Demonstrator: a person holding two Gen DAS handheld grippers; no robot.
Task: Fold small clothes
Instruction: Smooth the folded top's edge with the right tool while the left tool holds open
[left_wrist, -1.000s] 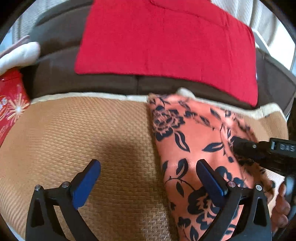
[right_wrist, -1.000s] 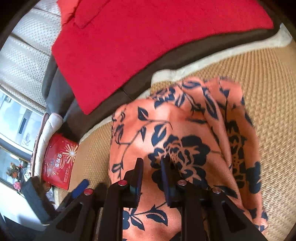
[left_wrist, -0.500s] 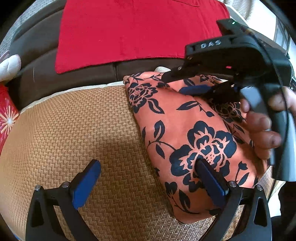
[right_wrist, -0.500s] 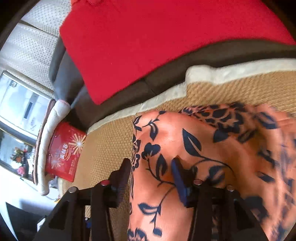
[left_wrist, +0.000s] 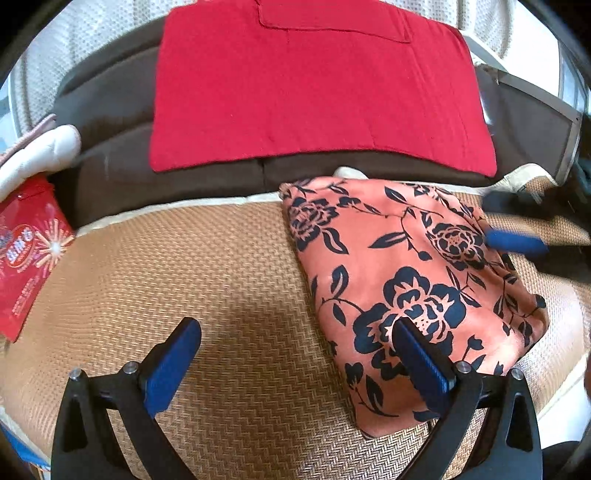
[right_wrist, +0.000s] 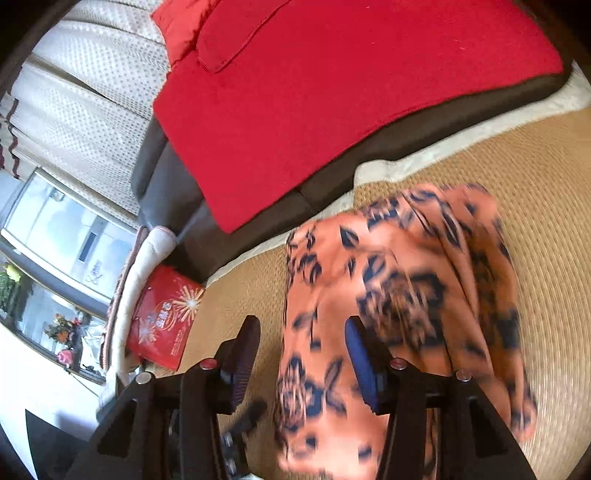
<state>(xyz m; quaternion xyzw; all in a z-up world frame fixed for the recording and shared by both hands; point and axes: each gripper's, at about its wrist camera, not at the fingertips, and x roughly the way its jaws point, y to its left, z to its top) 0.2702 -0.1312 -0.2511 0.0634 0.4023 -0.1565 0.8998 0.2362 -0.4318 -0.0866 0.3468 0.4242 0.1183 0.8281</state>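
An orange garment with dark blue flowers (left_wrist: 406, 266) lies folded in a flat packet on the woven straw mat (left_wrist: 184, 277). My left gripper (left_wrist: 295, 332) is open wide just above the mat; its right finger (left_wrist: 421, 365) hovers over the garment's near left corner, the left finger over bare mat. My right gripper (right_wrist: 303, 328) is open with nothing between its pads, held above the garment's (right_wrist: 406, 295) left edge. In the left wrist view one blurred blue pad (left_wrist: 517, 242) of it shows at the garment's right side.
A red cloth (left_wrist: 314, 92) drapes over the brown sofa back (left_wrist: 110, 173) behind the mat. A red printed packet (left_wrist: 26, 254) and a white cushion (left_wrist: 40, 151) lie at the mat's left end. Curtains and a window (right_wrist: 66, 229) stand beyond.
My right gripper opened, let go of the garment and lifted away toward the right. The garment now lies flat. My left gripper shifted a little and stays open.
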